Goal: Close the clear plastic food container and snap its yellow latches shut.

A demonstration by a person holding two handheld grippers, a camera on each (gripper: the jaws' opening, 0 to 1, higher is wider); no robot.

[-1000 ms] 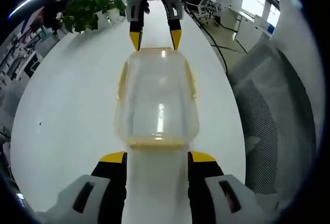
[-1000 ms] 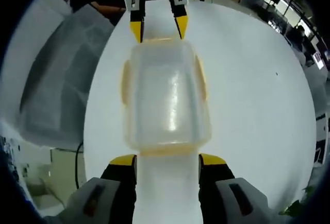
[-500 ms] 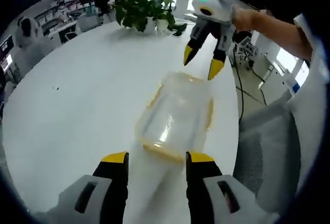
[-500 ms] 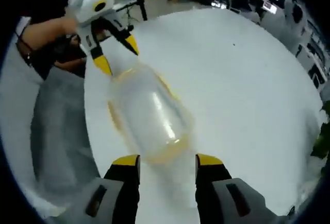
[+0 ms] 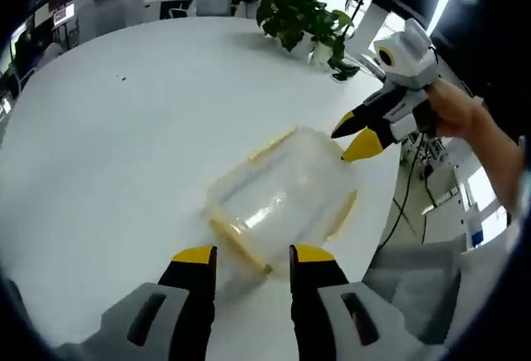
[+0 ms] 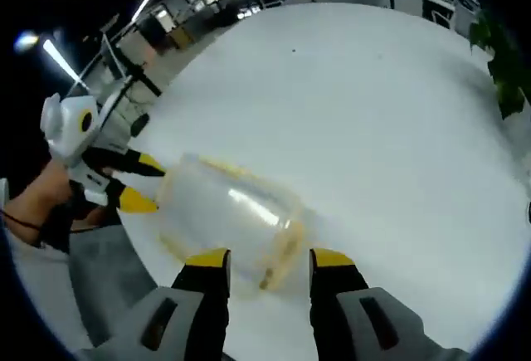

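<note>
Since the earlier frame, both grippers had swung off the container's ends. The white table (image 5: 99, 153) carried the clear food container (image 5: 282, 199) near its edge. Left gripper (image 5: 246, 255) and right gripper (image 6: 269, 255) stood spread, empty.

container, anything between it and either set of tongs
Nothing visible. The container lies on the white table straight ahead of the left tongs, its near yellow latch just off their tips; the right tongs sit open at its far end.
</note>
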